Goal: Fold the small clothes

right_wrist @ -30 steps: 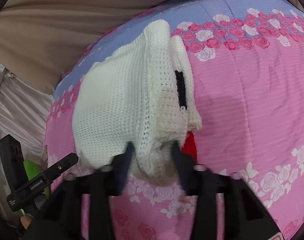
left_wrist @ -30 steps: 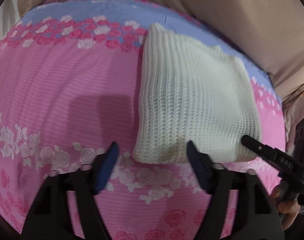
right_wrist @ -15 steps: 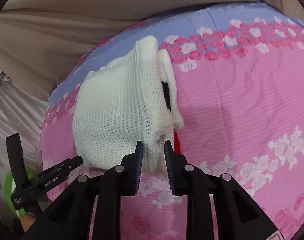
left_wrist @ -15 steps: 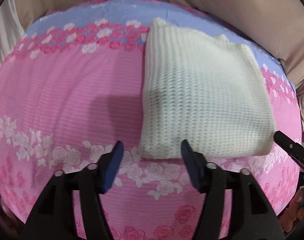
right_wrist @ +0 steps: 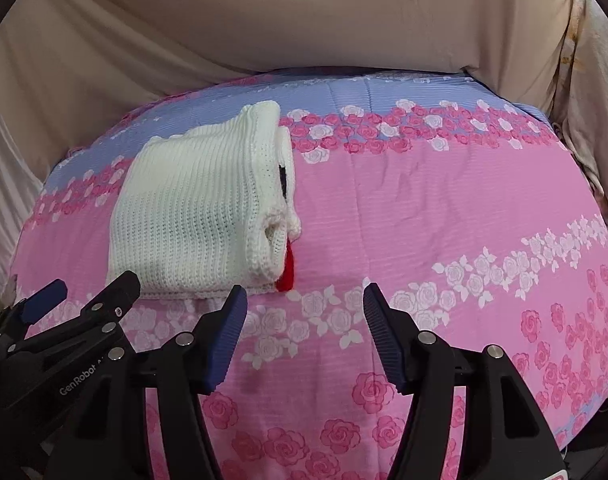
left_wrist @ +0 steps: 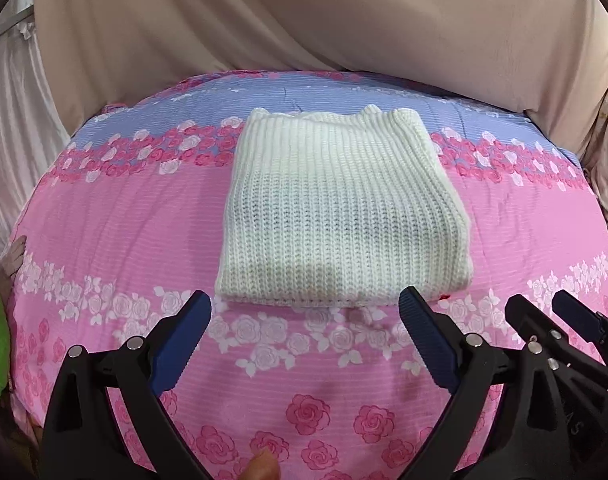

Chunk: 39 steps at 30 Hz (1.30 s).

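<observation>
A white knitted sweater (left_wrist: 339,216) is lying folded into a compact rectangle on a bed covered by a pink quilt with rose bands (left_wrist: 104,216), toward its far side where the pink is giving way to a blue stripe. From the right wrist view the sweater (right_wrist: 192,208) is showing its stacked layers along the right edge, with a bit of red (right_wrist: 287,270) and a black mark (right_wrist: 283,178) peeking out between them. The left tongs (left_wrist: 304,320) are hovering wide apart just in front of the sweater's near hem, gripping nothing, both blue pads above the quilt. The right tongs (right_wrist: 304,312) are likewise standing wide and holding nothing, positioned to the right of the sweater's near corner, over the band of white roses. Beige drapery (right_wrist: 304,20) is hanging behind the bed. The 2 tongs are sitting close beside each other, each visible at the edge of the other's view.
</observation>
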Each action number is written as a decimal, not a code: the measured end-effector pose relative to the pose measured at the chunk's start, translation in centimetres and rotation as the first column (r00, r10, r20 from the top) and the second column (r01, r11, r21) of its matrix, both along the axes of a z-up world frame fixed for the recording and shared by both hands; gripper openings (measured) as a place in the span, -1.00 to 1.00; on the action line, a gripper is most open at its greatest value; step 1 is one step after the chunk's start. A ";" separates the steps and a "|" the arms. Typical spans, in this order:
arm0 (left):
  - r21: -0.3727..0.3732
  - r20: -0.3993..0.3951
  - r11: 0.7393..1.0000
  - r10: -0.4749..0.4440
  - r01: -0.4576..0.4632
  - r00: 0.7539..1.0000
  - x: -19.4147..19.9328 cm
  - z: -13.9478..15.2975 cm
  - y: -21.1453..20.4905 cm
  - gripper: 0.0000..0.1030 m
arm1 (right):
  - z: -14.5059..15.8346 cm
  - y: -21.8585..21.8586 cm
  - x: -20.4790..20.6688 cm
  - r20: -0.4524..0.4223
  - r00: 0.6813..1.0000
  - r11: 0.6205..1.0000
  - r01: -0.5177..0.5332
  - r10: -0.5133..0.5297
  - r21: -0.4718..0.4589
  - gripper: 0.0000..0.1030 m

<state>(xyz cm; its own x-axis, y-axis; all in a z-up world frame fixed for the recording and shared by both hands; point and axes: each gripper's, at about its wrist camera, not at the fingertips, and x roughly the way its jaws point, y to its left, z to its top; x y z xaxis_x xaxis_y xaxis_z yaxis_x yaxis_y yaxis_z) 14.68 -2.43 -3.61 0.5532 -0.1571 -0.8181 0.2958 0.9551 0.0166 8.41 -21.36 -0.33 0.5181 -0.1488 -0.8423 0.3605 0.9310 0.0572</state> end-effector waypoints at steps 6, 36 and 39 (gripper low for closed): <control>0.014 0.026 0.999 0.029 -0.029 0.999 -1.1 0.4 0.3 0.80 | 0.1 0.7 -0.9 0.003 1.000 1.000 -0.011 0.011 0.000 0.16; 0.082 0.053 0.994 0.061 -0.066 0.997 -2.5 1.0 0.5 0.81 | 0.3 2.0 -1.8 -0.001 1.000 1.000 -0.015 0.015 -0.009 0.16; 0.083 0.055 0.994 0.061 -0.065 0.997 -2.5 0.9 0.6 0.80 | 0.2 2.1 -1.7 -0.007 1.000 1.000 -0.016 0.016 -0.012 0.16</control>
